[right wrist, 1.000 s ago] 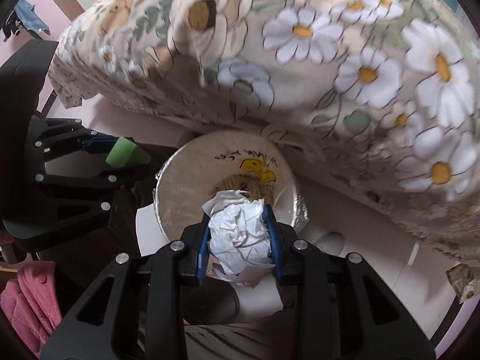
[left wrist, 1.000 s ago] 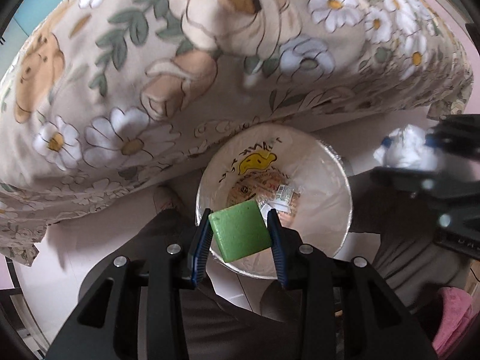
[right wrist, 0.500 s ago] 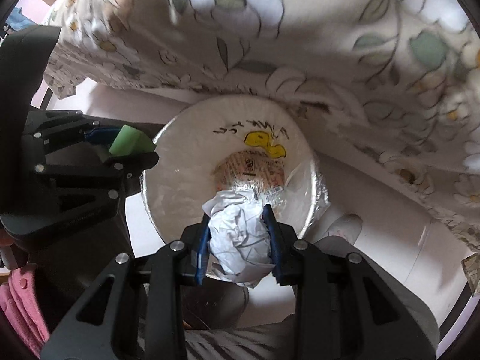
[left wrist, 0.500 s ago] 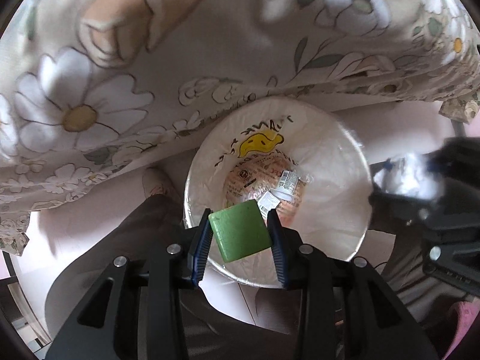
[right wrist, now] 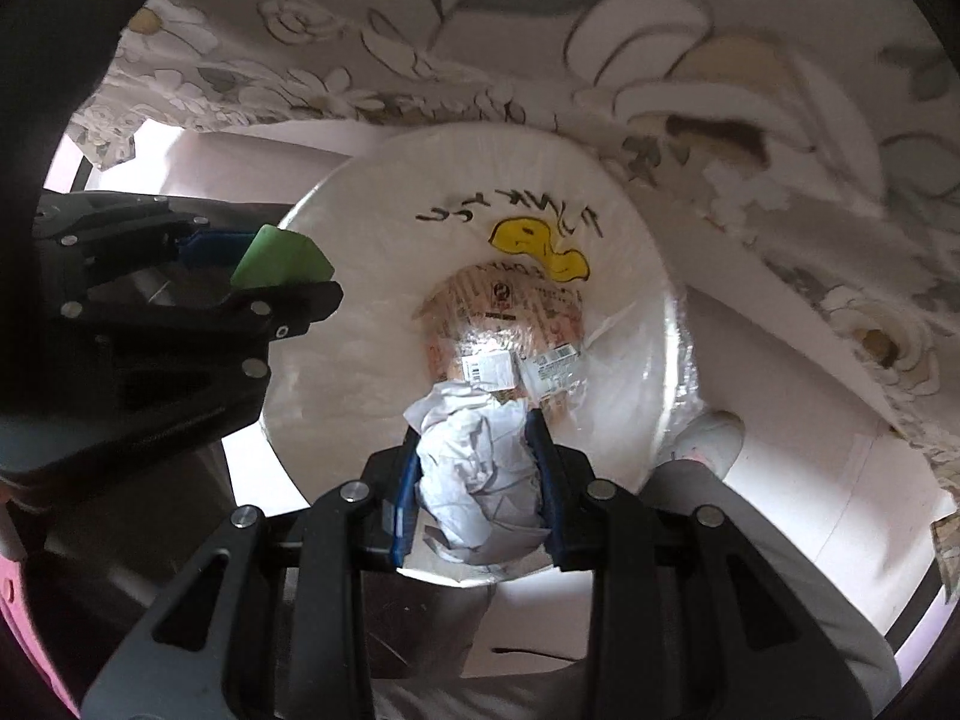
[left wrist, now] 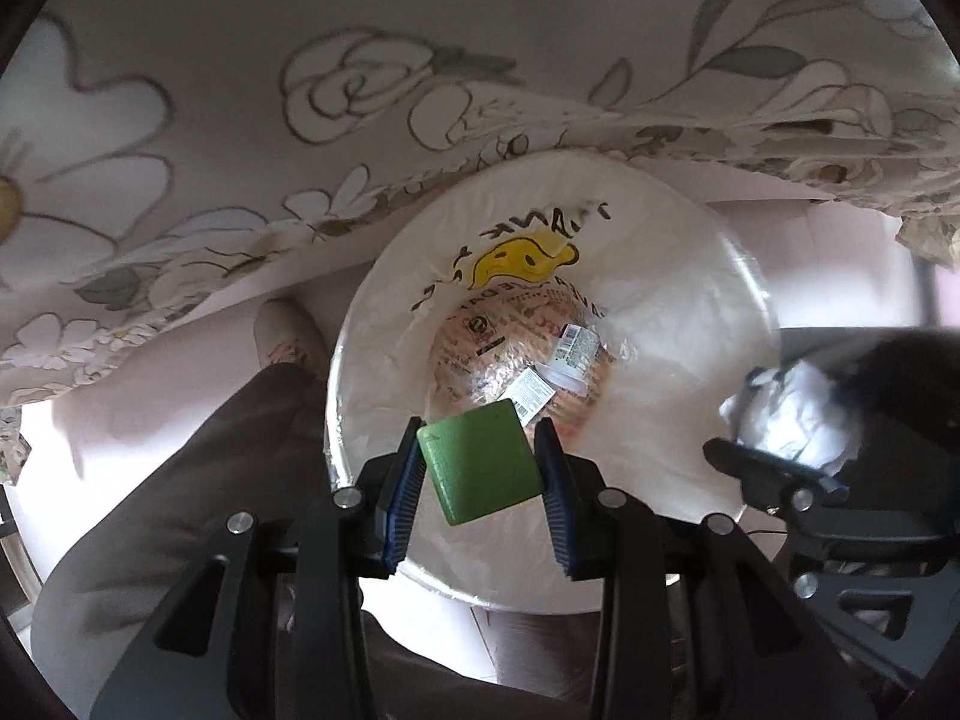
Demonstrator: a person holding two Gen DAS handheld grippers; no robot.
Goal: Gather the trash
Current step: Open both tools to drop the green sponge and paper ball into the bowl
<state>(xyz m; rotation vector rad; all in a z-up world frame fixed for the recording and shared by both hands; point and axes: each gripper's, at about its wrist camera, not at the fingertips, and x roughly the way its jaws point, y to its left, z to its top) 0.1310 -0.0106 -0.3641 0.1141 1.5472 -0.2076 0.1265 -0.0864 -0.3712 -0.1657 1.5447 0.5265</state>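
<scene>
Gripping a tilted green sponge (left wrist: 480,468) above the bin (left wrist: 690,276).

Soft daylight is filling both views, and it is showing brightest on the pale floor (left wrist: 150,420) to the left of the left claw (left wrist: 480,480), where it is washing out to near white. The white bin liner (left wrist: 672,312) ahead of that claw is glowing evenly, with mild glare along its rim. The floral cloth (left wrist: 300,90) above is smearing with motion blur in both views, its outlines looking soft. The right claw (right wrist: 477,474) and its crumpled paper (right wrist: 480,480) are staying sharp; seen from the left wrist they are blurring at the right edge. Fisheye bending is curving everything towards dark corners. The claw bodies are sitting in deep shadow.
</scene>
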